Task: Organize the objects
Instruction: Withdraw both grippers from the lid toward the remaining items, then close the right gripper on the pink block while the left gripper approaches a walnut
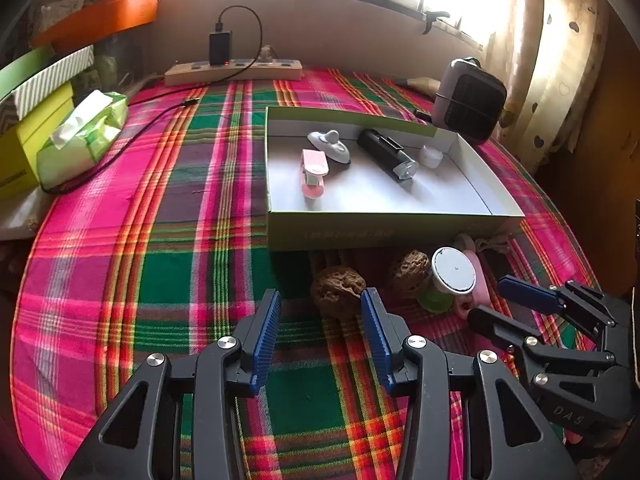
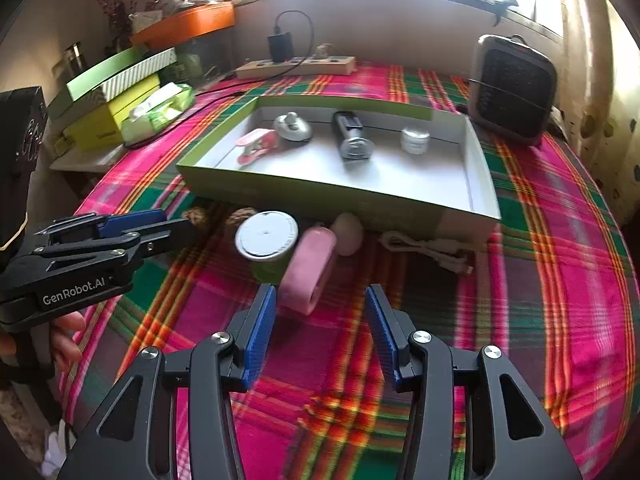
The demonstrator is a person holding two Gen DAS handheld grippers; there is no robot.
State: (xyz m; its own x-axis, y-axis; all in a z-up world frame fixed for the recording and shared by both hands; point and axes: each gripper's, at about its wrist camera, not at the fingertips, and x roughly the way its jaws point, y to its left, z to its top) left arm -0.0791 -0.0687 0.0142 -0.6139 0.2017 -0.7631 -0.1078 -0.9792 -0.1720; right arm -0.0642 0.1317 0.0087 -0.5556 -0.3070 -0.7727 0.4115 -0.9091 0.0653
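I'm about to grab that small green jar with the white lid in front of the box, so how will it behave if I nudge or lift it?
The jar leans against the pink case, so a nudge may well tip it. Its round body would probably roll on the cloth. It looks small and plastic, so likely light, and the smooth lid could slip.

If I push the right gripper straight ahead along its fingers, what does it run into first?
Most likely the pink roll-shaped object lying on the plaid cloth, just ahead of the open right gripper and slightly toward its left finger. The green jar with the white lid sits beyond it. Depth is uncertain.
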